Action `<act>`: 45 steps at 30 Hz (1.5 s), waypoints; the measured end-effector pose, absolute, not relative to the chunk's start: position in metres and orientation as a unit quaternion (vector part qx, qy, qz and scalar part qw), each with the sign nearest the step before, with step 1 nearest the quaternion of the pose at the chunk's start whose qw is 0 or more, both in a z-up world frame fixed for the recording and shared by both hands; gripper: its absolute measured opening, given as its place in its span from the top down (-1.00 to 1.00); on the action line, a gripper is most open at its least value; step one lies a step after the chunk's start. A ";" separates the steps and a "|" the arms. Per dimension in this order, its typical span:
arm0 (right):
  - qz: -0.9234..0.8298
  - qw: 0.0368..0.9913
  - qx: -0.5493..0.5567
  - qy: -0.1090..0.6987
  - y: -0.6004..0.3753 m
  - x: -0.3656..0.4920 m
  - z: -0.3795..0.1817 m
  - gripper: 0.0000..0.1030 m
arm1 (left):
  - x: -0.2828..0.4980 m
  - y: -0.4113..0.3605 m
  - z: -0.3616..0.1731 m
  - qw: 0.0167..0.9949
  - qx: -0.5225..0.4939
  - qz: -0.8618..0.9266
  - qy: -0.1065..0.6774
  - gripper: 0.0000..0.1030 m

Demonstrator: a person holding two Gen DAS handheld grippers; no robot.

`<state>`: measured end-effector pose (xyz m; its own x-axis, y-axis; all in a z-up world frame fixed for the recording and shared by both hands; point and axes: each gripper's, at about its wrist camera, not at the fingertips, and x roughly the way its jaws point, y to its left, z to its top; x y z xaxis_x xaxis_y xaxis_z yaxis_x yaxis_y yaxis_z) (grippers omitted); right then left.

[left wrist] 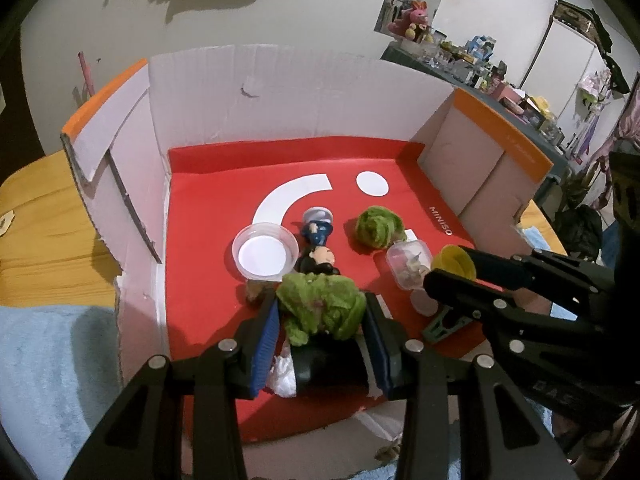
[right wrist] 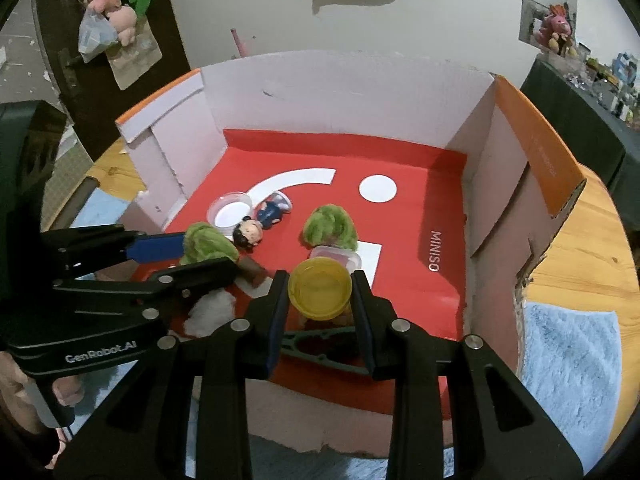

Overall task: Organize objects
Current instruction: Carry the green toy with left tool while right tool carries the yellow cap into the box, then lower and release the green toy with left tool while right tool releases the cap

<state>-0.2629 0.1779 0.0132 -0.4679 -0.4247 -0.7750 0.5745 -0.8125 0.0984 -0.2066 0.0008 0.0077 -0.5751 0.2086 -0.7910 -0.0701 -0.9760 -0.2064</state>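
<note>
Left gripper (left wrist: 322, 320): jaws clamping the crumpled green fabric tuft (left wrist: 320, 308), lower centre of the frame, apparently for repositioning.
Right gripper (right wrist: 320, 300): jaws clamping the round yellow plastic tub (right wrist: 320, 290), lower centre, lifting or placing.
Container: both items are sitting over the red-lined white cardboard box (right wrist: 400, 152), which is collecting the objects.

Both wrist views: close, angled down into open box (left wrist: 280, 96) (right wrist: 340, 92) from near side; shared: red floor (left wrist: 360, 200) (right wrist: 408, 224).

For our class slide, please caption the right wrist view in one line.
Right hand-held gripper shut on a yellow tub over the red-floored box, left hand-held gripper gripping a green plush alongside.
</note>
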 end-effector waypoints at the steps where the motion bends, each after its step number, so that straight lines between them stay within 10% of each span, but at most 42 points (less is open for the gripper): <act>1: -0.853 0.292 0.425 0.089 0.178 -0.264 0.012 0.43 | -0.207 0.001 0.008 0.079 -0.454 0.884 -0.076 0.17; 34: -0.851 0.292 0.427 0.089 0.179 -0.262 0.011 0.41 | -0.201 0.003 0.012 0.073 -0.449 0.888 -0.070 0.10; 38: -0.855 0.287 0.423 0.091 0.179 -0.259 0.013 -0.06 | -0.199 0.002 0.013 0.068 -0.448 0.889 -0.068 0.04; 45: -0.858 0.286 0.418 0.085 0.184 -0.254 0.018 -0.08 | -0.193 0.001 0.018 0.064 -0.442 0.892 -0.066 -0.06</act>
